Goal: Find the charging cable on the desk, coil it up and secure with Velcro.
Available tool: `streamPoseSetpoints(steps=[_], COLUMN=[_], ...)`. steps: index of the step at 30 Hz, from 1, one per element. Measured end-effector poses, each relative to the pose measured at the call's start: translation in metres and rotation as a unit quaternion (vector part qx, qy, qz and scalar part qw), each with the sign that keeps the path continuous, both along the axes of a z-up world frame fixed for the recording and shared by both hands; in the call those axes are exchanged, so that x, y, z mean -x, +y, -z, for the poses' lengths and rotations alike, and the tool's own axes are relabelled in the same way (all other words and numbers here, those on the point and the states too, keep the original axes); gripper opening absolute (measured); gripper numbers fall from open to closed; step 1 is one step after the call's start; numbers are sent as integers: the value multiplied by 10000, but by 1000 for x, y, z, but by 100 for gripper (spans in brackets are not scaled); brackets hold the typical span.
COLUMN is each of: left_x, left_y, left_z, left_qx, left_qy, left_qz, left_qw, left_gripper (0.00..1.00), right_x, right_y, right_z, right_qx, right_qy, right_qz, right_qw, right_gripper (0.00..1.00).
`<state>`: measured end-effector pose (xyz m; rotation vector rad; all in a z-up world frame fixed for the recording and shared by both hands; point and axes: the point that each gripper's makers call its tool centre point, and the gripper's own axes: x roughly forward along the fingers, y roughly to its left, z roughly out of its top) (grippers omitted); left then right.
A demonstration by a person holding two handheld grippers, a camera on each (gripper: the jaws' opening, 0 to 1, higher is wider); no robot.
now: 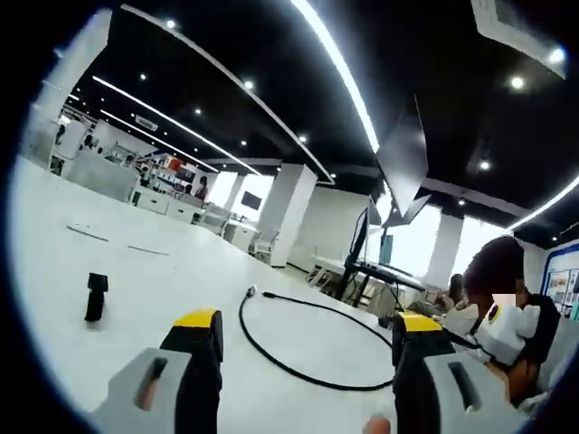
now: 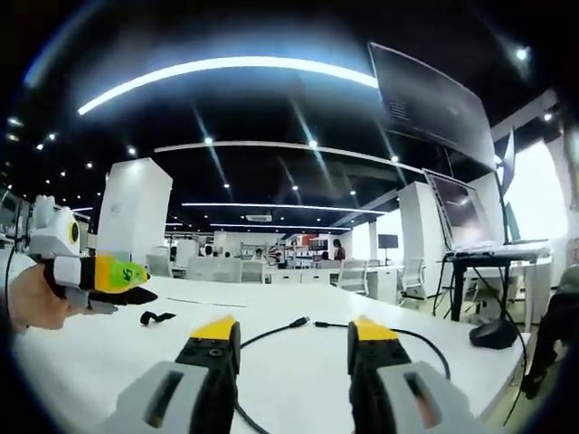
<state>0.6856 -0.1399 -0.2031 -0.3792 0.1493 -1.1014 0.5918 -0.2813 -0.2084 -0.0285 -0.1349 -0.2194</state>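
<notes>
- So far we have done none of the coiling: the charging cable (image 1: 308, 348) lies loose on the white counter (image 1: 109, 262) in one open loop, its plug end pointing toward the counter's far edge.
- Our left tool (image 1: 308, 339) hangs just above the counter with its jaws wide and nothing between them; the cable's loop lies right in front of the tips, not touched.
- Our right tool (image 2: 294, 339) is likewise wide apart and holds nothing; in the right gripper view the cable (image 2: 298, 324) runs across the counter just beyond its yellow tips.
- A small black piece (image 1: 95, 297) lies alone well to one side of the cable; we take it for the Velcro strap, though it is too small to be sure. It shows again in the right gripper view (image 2: 156, 317), near the left tool (image 2: 109, 276).
- Left to do: gather the cable into a coil, fetch the strap and wrap it round.
- Hidden or unclear: the cable's near stretch drops behind the right tool's jaws, and its far end trails toward the counter's edge, where we cannot make it out.
</notes>
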Motion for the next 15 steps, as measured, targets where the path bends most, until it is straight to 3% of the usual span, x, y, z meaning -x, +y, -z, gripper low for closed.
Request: streamPoseSetpoints(steps=[5, 10, 12, 15], left_x=[-23, -52, -59, -76], left_y=[-19, -50, -60, -73], left_z=[9, 15, 26, 43], left_qx=[-8, 91, -95, -416], left_qy=[16, 89, 8, -121], left_qz=[124, 134, 160, 48], left_qw=[9999, 9998, 9998, 9990], left_gripper=[74, 75, 76, 77], right_x=[-2, -18, -20, -20], right_y=[-20, -33, -34, -40], right_z=[-1, 4, 2, 2], right_qx=[-115, -93, -208, -89], right_qy=[-48, 170, 102, 168], right_qz=[87, -119, -211, -133], right_qw=[9999, 9997, 9995, 9997], right_gripper=[48, 48, 50, 50])
